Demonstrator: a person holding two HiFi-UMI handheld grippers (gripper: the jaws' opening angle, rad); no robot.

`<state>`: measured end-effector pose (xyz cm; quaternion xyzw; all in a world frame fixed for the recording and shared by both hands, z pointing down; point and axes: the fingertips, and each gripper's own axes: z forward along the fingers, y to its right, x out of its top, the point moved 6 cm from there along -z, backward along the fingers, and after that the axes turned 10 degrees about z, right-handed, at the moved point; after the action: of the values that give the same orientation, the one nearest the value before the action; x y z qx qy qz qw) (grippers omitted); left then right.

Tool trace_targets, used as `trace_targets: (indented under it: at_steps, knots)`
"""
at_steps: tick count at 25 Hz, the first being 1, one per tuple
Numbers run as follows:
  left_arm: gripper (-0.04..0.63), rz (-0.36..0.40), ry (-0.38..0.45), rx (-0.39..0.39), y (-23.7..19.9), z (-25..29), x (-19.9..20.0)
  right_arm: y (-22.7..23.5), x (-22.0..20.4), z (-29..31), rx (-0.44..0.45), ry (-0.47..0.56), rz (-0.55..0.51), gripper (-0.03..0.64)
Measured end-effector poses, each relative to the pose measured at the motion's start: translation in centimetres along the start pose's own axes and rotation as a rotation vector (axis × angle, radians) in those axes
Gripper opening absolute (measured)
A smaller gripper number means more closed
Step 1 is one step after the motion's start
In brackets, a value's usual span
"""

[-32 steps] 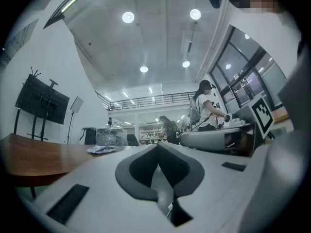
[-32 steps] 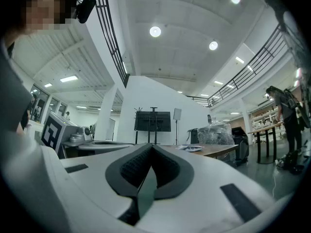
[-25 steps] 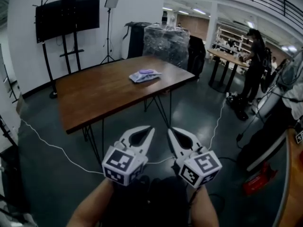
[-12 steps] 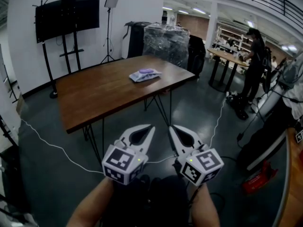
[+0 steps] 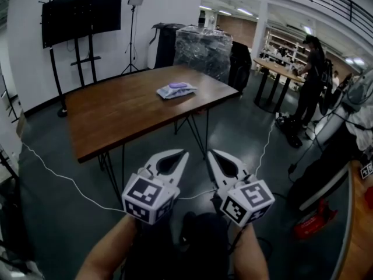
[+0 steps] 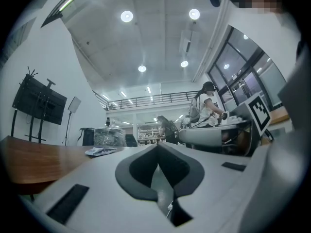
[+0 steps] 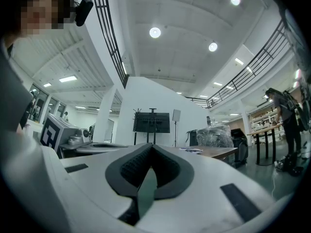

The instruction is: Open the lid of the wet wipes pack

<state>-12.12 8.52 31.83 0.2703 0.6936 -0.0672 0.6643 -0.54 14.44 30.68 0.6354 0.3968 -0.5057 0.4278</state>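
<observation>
The wet wipes pack (image 5: 176, 90), pale with a purple lid, lies flat near the far right end of a brown wooden table (image 5: 116, 112). It shows small in the left gripper view as a pale pack (image 6: 101, 151) and in the right gripper view as a thin pale strip (image 7: 192, 150). Both grippers are held side by side well short of the table's near edge, over the floor. My left gripper (image 5: 184, 153) is shut and empty. My right gripper (image 5: 210, 153) is shut and empty too. Neither touches anything.
A white cable (image 5: 58, 174) runs over the grey floor under the table. A screen on a stand (image 5: 81, 16) stands at the back left, a plastic-wrapped bulk (image 5: 201, 51) behind the table. A person (image 5: 312, 77) stands by another table at the right.
The view has shifted slightly, so the table and pack sit a little further left in the picture. Both grippers stay shut, side by side, in nearly the same place.
</observation>
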Motion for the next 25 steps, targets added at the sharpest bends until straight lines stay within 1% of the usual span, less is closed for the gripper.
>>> trace_targets:
  at_steps: [4,9,13,16,21,25]
  knots:
    - [0.005,0.004,-0.01,-0.01,-0.4,1.2,-0.3,1.1,0.2,0.7,-0.037,-0.012,0.006,0.009]
    - [0.005,0.015,-0.028,-0.023,-0.9,3.6,-0.8,3.5,0.0,2.0,-0.018,-0.024,0.009,0.01]
    - [0.005,0.034,-0.055,-0.033,-1.6,6.2,-1.9,6.1,-0.3,3.1,-0.05,-0.044,0.022,0.009]
    - [0.005,0.033,-0.064,-0.032,-2.7,8.5,-2.9,8.4,-0.5,4.6,-0.051,-0.048,0.024,0.009]
    - [0.005,0.017,-0.058,-0.043,-5.9,13.6,-4.7,12.5,-0.4,8.7,-0.033,-0.039,0.019,0.009]
    - [0.005,0.013,-0.051,-0.046,-7.7,16.8,-5.4,14.7,0.1,11.7,-0.022,-0.027,0.014,0.009]
